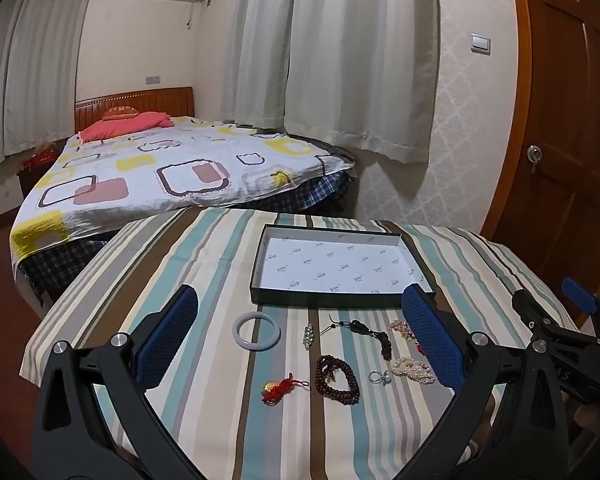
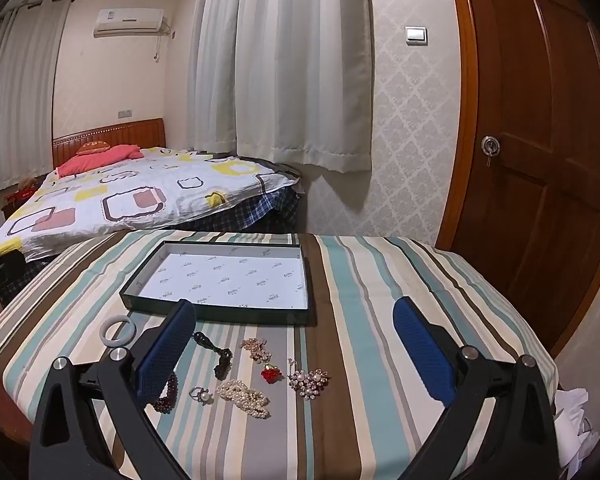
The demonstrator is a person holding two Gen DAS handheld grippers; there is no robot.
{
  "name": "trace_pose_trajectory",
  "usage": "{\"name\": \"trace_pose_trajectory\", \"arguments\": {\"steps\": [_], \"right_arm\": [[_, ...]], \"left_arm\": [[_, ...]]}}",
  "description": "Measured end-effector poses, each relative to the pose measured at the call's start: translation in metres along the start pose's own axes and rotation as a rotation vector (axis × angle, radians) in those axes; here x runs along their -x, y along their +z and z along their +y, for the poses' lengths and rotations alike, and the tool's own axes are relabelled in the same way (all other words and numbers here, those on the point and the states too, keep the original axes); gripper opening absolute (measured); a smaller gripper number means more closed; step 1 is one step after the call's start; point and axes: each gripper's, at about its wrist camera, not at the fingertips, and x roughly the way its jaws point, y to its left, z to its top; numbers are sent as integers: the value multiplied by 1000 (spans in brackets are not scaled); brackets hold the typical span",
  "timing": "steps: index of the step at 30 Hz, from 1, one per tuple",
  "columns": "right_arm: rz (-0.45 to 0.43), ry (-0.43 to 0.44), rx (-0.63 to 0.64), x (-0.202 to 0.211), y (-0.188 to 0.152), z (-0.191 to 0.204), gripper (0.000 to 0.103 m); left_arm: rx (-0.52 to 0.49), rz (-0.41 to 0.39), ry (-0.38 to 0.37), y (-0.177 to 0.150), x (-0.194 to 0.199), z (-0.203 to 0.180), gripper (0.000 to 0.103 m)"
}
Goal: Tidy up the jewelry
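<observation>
A shallow dark box (image 1: 256,280) (image 2: 140,286) with a white printed lining lies empty at the back of the striped table. In front of it are scattered a white bangle (image 1: 257,330) (image 2: 118,330), a dark red bead bracelet (image 1: 336,378), a red tassel charm (image 1: 280,388), a ring (image 1: 380,377) (image 2: 201,395), a pearl string (image 1: 412,369) (image 2: 244,398), a dark cord pendant (image 1: 364,332) (image 2: 216,354), a red rose brooch (image 2: 271,374) and a flower brooch (image 2: 308,382). My left gripper (image 1: 300,322) and right gripper (image 2: 294,332) hover open above the jewelry, touching nothing.
The table wears a striped cloth (image 1: 228,420) (image 2: 360,320). A bed (image 1: 172,172) stands behind it, curtains (image 2: 284,64) hang beyond, and a wooden door (image 2: 540,160) is at the right. The right gripper's fingers (image 1: 578,290) show at the right edge of the left wrist view.
</observation>
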Motion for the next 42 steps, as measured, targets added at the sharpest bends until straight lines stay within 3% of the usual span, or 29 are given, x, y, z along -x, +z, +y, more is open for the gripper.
{"name": "trace_pose_trajectory", "arguments": {"steps": [42], "right_arm": [[-9, -3, 0, 5, 4, -2, 96]], "left_arm": [[7, 7, 2, -11, -3, 9, 100]]}}
